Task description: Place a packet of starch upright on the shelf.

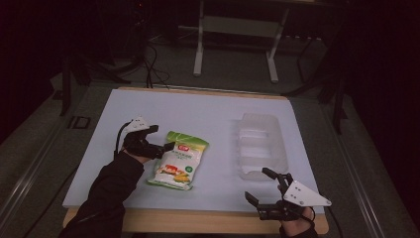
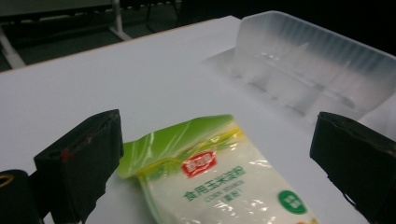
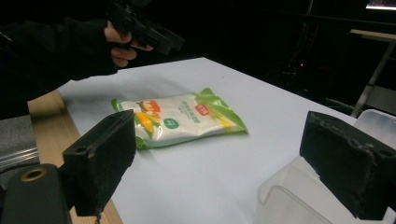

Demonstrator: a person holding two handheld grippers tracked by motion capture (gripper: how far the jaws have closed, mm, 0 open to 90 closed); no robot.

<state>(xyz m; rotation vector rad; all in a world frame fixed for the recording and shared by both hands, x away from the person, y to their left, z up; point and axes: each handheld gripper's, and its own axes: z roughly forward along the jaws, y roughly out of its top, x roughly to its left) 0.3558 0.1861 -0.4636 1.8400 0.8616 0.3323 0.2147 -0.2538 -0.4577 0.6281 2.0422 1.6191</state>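
A bag of corn starch (image 1: 179,159), white with a green top, lies flat on the white table (image 1: 198,106) left of centre. My left gripper (image 1: 163,137) hovers open at the bag's upper left, jaws wide apart over its green end (image 2: 187,135). A clear plastic tray (image 1: 261,145) with dividers stands to the right. My right gripper (image 1: 256,183) stays open near the table's front edge, just in front of the tray's near corner (image 3: 299,196). In the right gripper view the bag (image 3: 180,116) lies beyond the jaws, with the left gripper (image 3: 154,35) above it.
The table's wooden front edge (image 1: 198,220) runs along the bottom. A white desk frame (image 1: 235,29) and cables (image 1: 151,64) are on the dark floor behind the table. Bare tabletop (image 1: 218,168) lies between the bag and the tray.
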